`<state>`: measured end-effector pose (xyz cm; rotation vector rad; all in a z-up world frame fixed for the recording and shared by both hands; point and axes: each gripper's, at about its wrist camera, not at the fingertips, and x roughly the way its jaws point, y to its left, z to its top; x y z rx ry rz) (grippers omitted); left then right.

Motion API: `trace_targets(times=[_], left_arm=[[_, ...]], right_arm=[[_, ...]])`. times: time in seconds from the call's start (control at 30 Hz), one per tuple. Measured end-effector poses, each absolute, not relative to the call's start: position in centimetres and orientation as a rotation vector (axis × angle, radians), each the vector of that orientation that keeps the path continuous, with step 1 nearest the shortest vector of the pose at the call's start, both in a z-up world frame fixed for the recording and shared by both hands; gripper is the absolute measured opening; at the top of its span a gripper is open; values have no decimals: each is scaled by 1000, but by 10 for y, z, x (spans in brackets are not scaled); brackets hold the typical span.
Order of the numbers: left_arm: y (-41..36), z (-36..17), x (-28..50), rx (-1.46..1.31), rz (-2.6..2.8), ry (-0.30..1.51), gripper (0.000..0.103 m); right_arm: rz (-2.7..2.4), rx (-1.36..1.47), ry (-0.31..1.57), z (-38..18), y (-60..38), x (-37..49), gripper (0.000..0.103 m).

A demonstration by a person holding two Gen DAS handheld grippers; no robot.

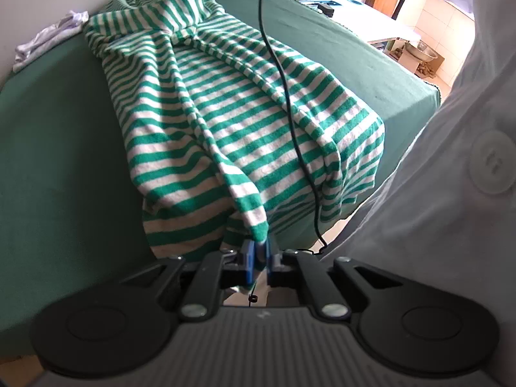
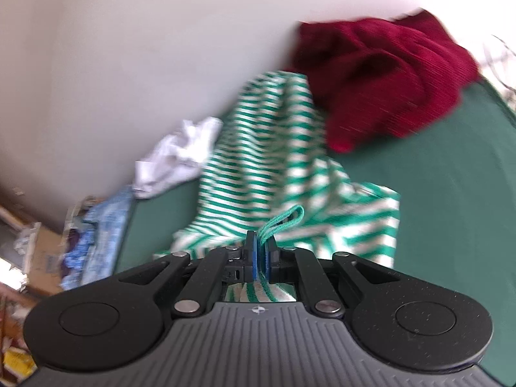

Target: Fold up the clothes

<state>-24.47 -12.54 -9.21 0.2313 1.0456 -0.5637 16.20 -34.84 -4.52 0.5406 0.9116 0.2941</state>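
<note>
**Friend:** What do you see, going from the left side to the right?

**Me:** In the left wrist view, a small white cloth (image 1: 48, 40) lies at the far left by the wall. Next comes the striped shirt (image 1: 232, 103), green and white, spread out long on the green counter (image 1: 58, 148). A black cable (image 1: 290, 109) hangs across it. At the far right is my own white sleeve (image 1: 451, 193).

**Friend:** What is your left hand-held gripper (image 1: 257, 253) doing?

**Me:** It is pinched tight on the near edge of the shirt. The cloth bunches up right where the blue pads (image 1: 246, 254) squeeze it.

**Friend:** And the right hand-held gripper (image 2: 259, 253)?

**Me:** It is squeezed shut too, on another bit of the same shirt. A little green loop (image 2: 285, 219) sticks up just past the pads. Behind the shirt sits a dark red garment (image 2: 380, 77), touching its far end.

**Friend:** How will the shirt feel?

**Me:** I think it is soft, light and floppy. It will sag and wrinkle wherever I do not hold it. It will not break, but a thin pinch could slip out.

**Friend:** So where should you hold it?

**Me:** At the edges or corners, with both grippers well apart, so the cloth hangs flat between them. I would grab a thick hem, not that thin loop.
</note>
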Motion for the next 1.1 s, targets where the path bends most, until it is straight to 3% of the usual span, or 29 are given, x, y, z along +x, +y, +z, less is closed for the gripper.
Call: trace_targets(times=[0.1, 0.23, 0.33, 0.43, 0.8, 0.83, 0.87, 0.9, 1.1], left_arm=[[-127, -93, -245, 229, -564, 1054, 3], [-131, -98, -243, 222, -559, 1074, 7], [-133, -101, -242, 210, -542, 1077, 7], [-133, -104, -241, 194, -523, 1079, 9], [-139, -108, -238, 210, -480, 1097, 13], [-140, -108, -238, 217, -477, 1096, 13], [-140, -108, -238, 217, -475, 1095, 14], [-140, -108, -237, 216, -473, 1094, 14], [-139, -107, -238, 214, -465, 1090, 14]], right_arm=[[291, 550, 921, -65, -356, 160, 8], [301, 559, 901, -82, -367, 153, 23], [403, 580, 831, -78, -379, 131, 47], [496, 494, 803, -80, -381, 109, 51], [574, 80, 716, -107, -341, 76, 46], [561, 71, 722, -110, -338, 79, 39], [550, 72, 723, -109, -339, 81, 21], [539, 74, 723, -108, -340, 82, 14], [539, 133, 788, -80, -364, 57, 10]])
